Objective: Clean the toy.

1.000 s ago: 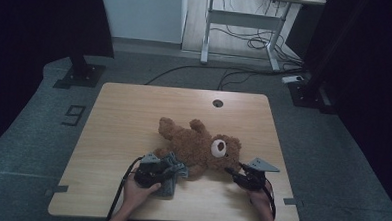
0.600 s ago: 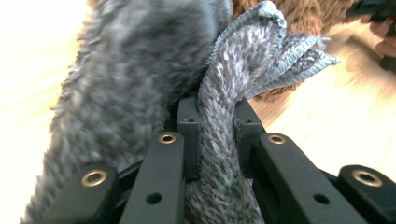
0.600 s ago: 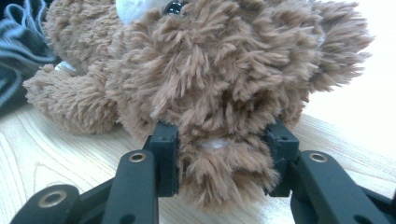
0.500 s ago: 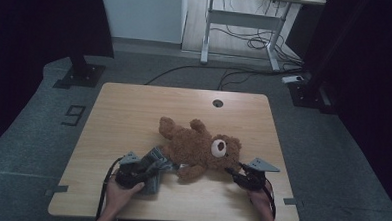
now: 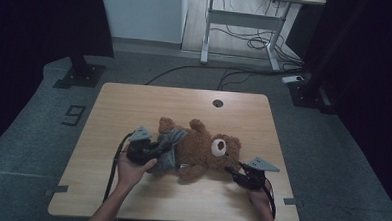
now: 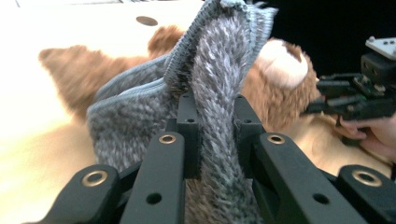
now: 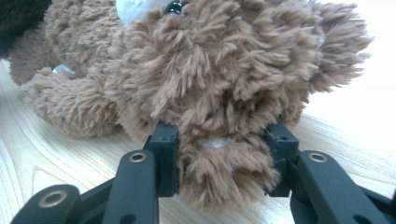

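Moved: the left gripper has risen and swung in toward the bear, carrying the grey cloth up over the bear's lower body; a second ago gripper and cloth sat low on the table at the bear's near side. The right gripper has kept its place.
Bear: one brown plush bear, lying on its side at mid-table, head toward the right gripper, legs toward the left one.
Cloth: one fuzzy grey knit piece with a ribbed hem, likely a small garment; it hangs open beside the bear's legs, lifted, I judge, so the opening can go over them.
Left gripper: clenched on a fold of the cloth, jaws pinching it from both sides.
Right gripper: clamped on a tuft of the bear's fur at the head end, probably to pin the bear while the cloth is pulled on.
Hands: two, one per gripper, coming in from the near edge.
Beyond the bear: one cable hole in the table's far side; one floor mark "9" off the table's left.
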`<action>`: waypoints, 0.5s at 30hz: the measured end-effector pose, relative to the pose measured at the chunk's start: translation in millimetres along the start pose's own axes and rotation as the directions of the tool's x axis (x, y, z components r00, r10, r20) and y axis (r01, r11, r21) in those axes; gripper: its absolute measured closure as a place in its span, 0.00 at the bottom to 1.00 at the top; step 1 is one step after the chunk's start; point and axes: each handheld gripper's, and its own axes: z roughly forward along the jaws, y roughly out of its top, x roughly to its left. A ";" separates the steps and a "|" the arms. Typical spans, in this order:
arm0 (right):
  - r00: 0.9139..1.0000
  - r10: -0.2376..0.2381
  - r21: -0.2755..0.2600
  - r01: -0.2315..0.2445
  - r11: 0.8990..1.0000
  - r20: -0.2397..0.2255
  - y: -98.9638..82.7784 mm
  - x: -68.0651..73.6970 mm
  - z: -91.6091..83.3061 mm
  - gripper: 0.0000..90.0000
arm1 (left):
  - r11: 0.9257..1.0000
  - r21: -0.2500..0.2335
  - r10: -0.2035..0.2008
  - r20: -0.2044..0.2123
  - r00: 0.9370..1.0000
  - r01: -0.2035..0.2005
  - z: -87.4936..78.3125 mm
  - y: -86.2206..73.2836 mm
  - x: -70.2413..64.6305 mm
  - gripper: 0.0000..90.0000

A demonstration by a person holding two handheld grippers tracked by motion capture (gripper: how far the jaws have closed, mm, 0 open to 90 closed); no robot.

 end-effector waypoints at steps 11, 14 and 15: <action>1.000 -0.003 -0.003 0.003 1.000 0.000 0.5 -1.3 0.6 0.64 | 0.996 0.051 0.073 0.006 0.997 -0.074 58.0 47.2 -23.5 0.86; 1.000 -0.005 -0.004 0.005 1.000 0.000 0.6 -1.6 0.7 0.64 | 0.993 0.094 0.079 -0.014 0.997 -0.077 72.9 50.0 -23.8 0.86; 1.000 -0.005 -0.004 0.005 1.000 0.000 0.6 -1.6 0.7 0.64 | 0.993 0.094 0.079 -0.014 0.997 -0.077 72.9 50.0 -23.8 0.86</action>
